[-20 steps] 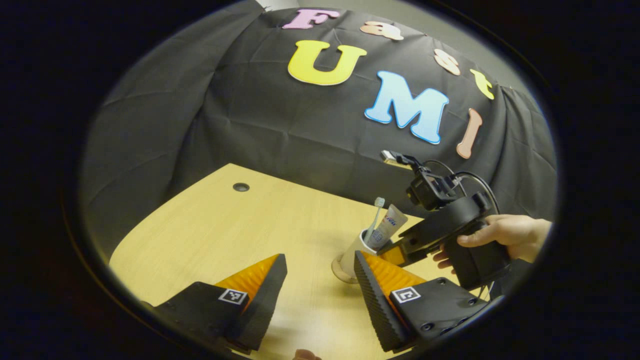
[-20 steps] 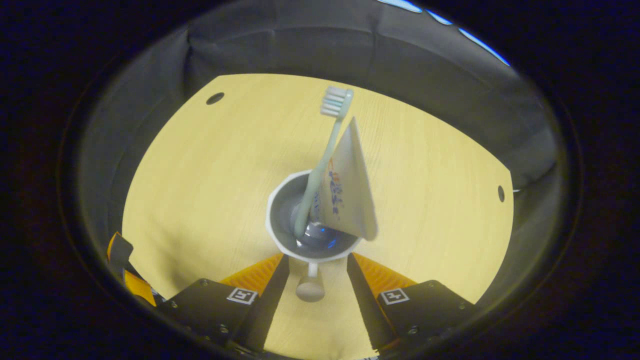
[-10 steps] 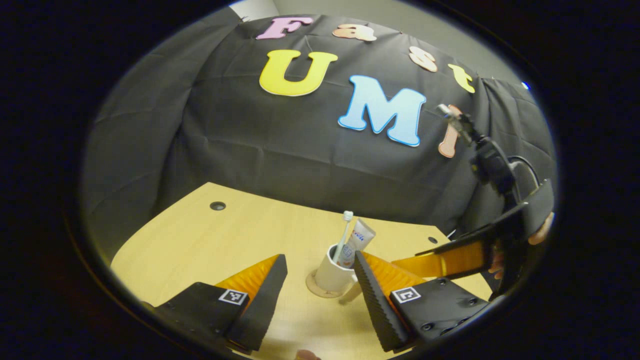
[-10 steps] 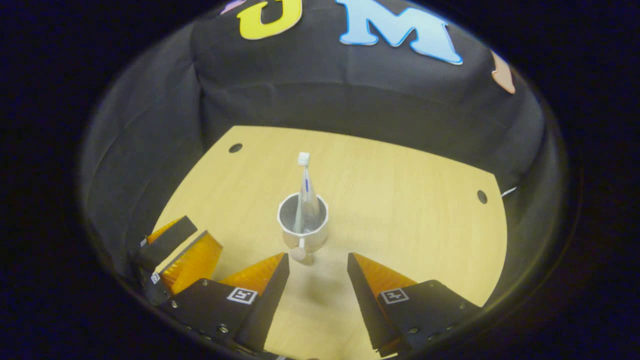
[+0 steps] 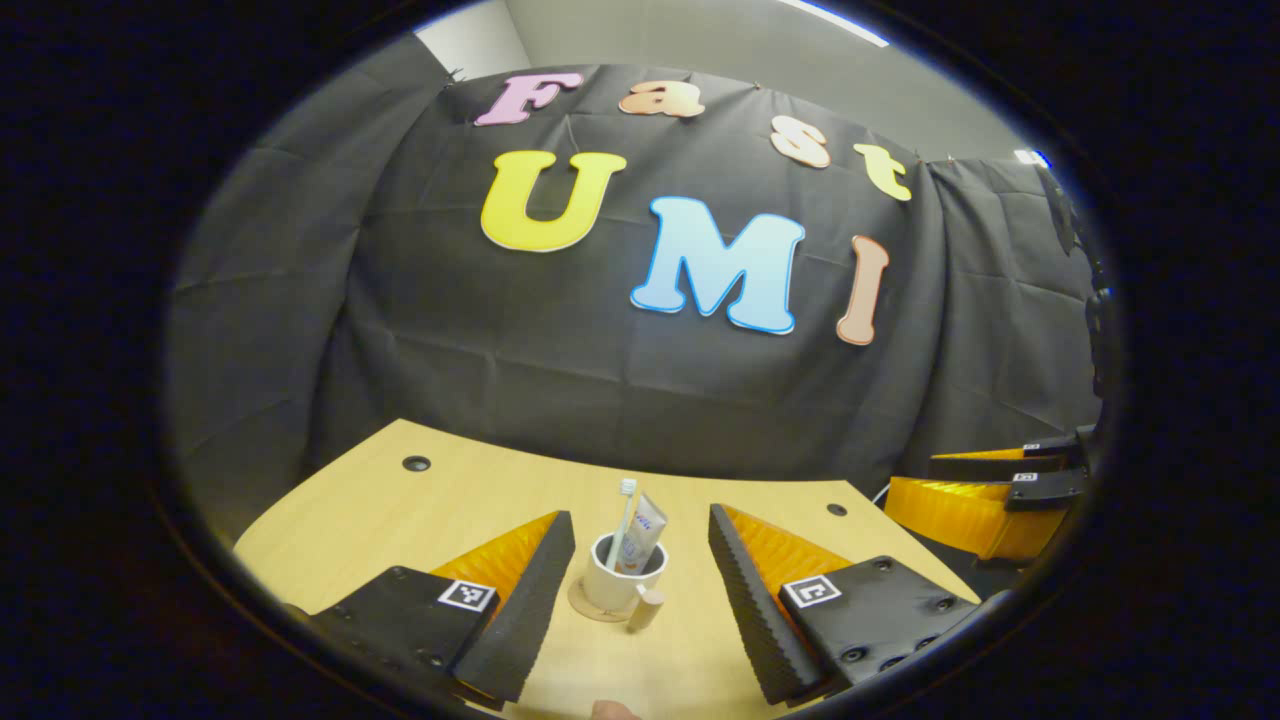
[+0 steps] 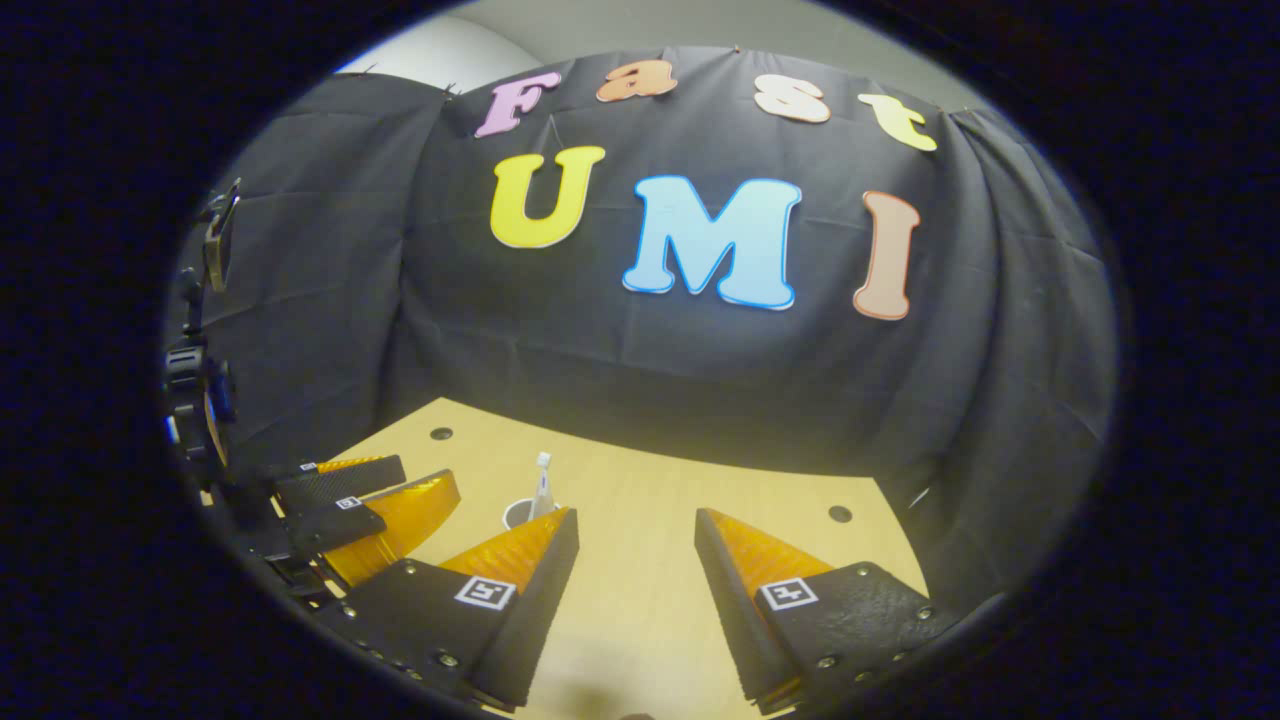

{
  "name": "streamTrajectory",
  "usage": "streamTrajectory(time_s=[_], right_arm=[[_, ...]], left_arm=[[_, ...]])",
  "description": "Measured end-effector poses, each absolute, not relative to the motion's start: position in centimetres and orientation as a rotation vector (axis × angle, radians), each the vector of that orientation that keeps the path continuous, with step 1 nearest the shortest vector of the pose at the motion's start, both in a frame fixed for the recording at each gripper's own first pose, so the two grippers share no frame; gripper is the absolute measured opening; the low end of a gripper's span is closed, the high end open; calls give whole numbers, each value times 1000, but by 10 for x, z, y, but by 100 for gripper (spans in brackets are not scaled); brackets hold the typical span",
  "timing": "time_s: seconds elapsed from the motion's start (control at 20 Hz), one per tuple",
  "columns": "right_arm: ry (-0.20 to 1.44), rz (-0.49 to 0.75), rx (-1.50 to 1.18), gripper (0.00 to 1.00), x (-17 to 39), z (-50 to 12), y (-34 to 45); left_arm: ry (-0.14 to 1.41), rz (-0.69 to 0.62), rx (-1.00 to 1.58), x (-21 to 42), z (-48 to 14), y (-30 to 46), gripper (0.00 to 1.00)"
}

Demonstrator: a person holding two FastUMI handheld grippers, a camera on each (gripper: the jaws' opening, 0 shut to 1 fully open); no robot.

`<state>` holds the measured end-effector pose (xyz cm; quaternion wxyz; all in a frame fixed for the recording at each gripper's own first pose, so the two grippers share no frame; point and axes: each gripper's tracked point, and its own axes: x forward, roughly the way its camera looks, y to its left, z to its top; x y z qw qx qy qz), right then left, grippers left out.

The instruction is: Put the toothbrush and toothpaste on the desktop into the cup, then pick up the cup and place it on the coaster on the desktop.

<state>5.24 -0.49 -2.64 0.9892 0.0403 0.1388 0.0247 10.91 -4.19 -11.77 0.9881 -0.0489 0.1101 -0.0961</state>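
Both tongs released | round white cup (image 5: 622, 578) on disc coaster (image 5: 585, 606) | woodgrain desk (image 5: 400, 510)

Evenly lit from overhead, moderately bright, with a pale strip of ceiling light (image 5: 835, 22) at the top of the left gripper view. Soft glare across the desk (image 5: 470, 500) ahead of the fingers; only faint shadows. Strong fisheye bending toward the rims, curving the desk edge and the cloth wall (image 6: 700, 370). Fairly sharp at centre, darker and softer at the margins.
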Motion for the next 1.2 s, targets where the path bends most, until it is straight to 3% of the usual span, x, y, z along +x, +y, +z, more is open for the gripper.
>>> streamTrajectory(time_s=[0.6, 0.65, 0.75, 1.2], right_arm=[[-10, -8, -24, 74, 2, 15, -39], [-14, -6, -25, 100, 0, 14, -38], [-30, -1, -17, 96, -2, 17, -36], [-85, -38, 1, 96, -3, 32, -40]], left_arm=[[123, -166, -69, 47, -70, -74, 88], [120, -174, -76, 46, -67, -78, 89], [104, -185, -69, 46, -60, -80, 89], [81, -201, -55, 47, -47, -78, 88]])
